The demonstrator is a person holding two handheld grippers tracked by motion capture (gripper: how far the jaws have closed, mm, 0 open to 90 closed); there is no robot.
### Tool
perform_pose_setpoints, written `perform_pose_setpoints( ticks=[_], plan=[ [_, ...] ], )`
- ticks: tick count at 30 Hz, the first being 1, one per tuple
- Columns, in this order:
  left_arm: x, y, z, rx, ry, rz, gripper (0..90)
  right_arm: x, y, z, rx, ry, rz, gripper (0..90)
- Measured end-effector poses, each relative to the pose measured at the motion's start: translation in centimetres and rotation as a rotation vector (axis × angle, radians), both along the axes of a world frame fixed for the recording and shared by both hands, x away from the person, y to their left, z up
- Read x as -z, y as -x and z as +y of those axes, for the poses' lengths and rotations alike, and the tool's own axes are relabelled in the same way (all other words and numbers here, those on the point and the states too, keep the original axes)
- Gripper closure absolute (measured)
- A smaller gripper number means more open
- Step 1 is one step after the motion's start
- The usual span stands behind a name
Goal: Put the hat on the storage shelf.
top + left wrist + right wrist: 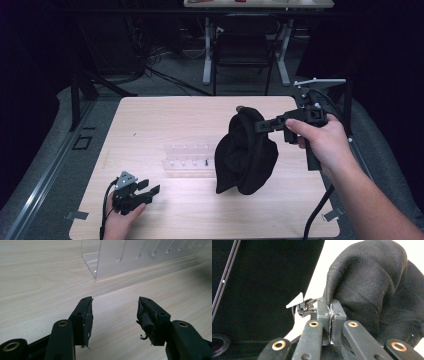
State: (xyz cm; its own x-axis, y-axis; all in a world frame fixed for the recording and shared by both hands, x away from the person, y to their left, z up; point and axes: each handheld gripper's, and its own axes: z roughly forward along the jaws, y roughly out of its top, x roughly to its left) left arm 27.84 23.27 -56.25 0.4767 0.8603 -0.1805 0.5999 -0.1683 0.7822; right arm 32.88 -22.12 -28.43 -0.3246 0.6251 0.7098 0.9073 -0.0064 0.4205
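Jaws of the left gripper (145, 189) stand wide apart with nothing between them, resting low at the near left of the table (150, 115). Just beyond sits a clear rack (186, 159). Right of the rack hangs a black cloth (246, 155), pinched at its top edge by the right gripper (261, 125), whose jaws are clamped tight on the fabric; the hem looks to brush the tabletop. The step in hand seems to be lifting the cloth. Next, the idle gripper likely needs to catch a free edge.
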Motion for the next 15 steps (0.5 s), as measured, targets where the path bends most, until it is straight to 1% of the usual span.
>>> perform_pose_setpoints(
  ticks=[1,3,7,8,11,12,14,15],
  plan=[
    [0.1,0.0,0.0,-0.006,-0.003,-0.008,46.5,0.0,-0.1,0.1,0.002,-0.004,0.001,88.4],
    [0.1,0.0,0.0,-0.001,-0.01,-0.004,46.4,-0.1,-0.4,0.3,0.006,-0.005,-0.001,88.4],
    [0.1,-0.1,-0.1,0.005,-0.008,-0.005,44.8,-0.1,-0.7,0.5,0.005,-0.003,-0.001,88.4],
    [0.1,-0.1,-0.1,0.012,0.003,-0.01,44.1,-0.2,-0.9,0.7,0.01,-0.004,-0.004,88.4],
    [0.0,0.0,-0.1,0.02,0.009,-0.015,42.8,-0.3,-1.1,0.8,0.01,0.0,-0.008,88.4],
    [0.0,0.0,-0.2,0.024,-0.007,-0.015,41.5,-0.4,-1.3,1.0,0.011,0.001,-0.012,88.4],
    [0.0,0.0,-0.2,0.031,-0.01,0.001,42.4,-0.5,-1.5,1.2,0.019,-0.001,-0.016,88.4],
    [-0.1,0.1,-0.2,0.033,-0.014,0.002,44.5,-0.6,-1.7,1.3,0.014,-0.001,-0.017,88.4]
  ],
)
